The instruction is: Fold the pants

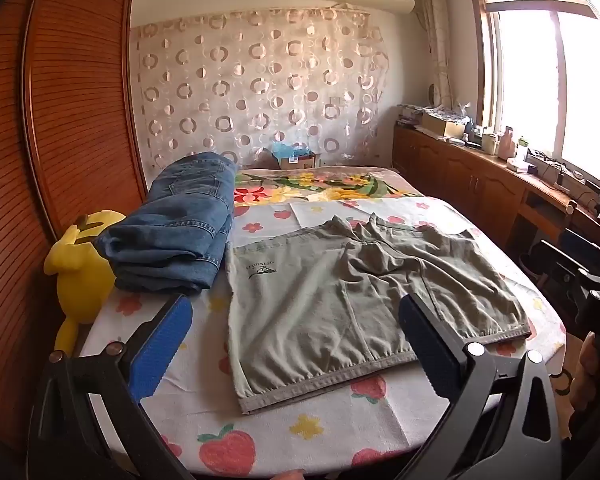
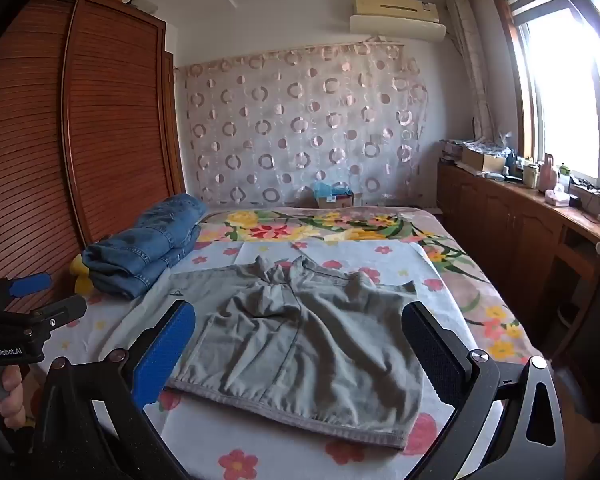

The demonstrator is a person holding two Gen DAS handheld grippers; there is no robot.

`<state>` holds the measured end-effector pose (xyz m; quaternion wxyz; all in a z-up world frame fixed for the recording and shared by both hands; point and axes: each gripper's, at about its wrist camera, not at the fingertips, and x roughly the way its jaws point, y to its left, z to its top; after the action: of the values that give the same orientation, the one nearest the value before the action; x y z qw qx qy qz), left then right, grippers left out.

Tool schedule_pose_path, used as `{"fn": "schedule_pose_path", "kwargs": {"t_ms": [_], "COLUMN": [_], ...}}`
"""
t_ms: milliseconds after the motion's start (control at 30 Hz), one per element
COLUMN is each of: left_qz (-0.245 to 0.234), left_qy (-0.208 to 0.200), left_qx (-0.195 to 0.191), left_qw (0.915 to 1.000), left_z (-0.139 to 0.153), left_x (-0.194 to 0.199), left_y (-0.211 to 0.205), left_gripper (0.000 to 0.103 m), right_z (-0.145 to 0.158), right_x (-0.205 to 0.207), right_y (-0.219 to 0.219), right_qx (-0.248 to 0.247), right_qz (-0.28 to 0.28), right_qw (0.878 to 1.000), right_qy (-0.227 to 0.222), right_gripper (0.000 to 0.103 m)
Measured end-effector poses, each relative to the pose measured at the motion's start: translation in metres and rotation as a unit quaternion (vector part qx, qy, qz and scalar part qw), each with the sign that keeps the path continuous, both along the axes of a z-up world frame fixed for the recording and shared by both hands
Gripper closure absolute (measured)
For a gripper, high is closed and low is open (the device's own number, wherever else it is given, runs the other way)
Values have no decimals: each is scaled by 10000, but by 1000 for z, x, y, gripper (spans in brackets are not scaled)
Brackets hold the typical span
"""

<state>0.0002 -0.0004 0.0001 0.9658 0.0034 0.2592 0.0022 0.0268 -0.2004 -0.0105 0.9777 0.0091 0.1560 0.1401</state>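
The grey-green pants [image 1: 352,296] lie spread flat on the bed [image 1: 300,432], on a white sheet printed with strawberries and flowers. They are already doubled over, with the hem edges running along the near side and the rumpled waist part toward the far side. Both pairs of tongs hang above the near edge of the bed with nothing in them. The left tongs [image 1: 296,344] are spread wide, blue pads apart, over the near left part of the pants. The right tongs [image 2: 300,348] are spread just as wide over the same garment [image 2: 300,344]. A folded pair of blue jeans [image 1: 176,228] sits just beside the pants on the left, with a yellow plush toy [image 1: 80,268] wedged between the bed and the wooden wardrobe [image 1: 68,92].
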Motion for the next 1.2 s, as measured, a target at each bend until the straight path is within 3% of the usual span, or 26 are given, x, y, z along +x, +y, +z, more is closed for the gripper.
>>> {"fn": "schedule_pose_path", "kwargs": {"t_ms": [967,1200], "left_qz": [1,14], "left_qy": [-82,-110], "left_qx": [-15,5], "left_qw": [10000,9999], "left_z": [0,16], "left_x": [0,-1], "left_y": [0,1], "left_gripper": [0,0], "right_z": [0,0], "right_x": [-1,-1], "right_y": [-1,-1], "right_qx": [-4,-5], "right_qz": [14,-7], "right_qw": [10000,10000], "right_qy": [-20,-22], "right_gripper": [0,0]}}
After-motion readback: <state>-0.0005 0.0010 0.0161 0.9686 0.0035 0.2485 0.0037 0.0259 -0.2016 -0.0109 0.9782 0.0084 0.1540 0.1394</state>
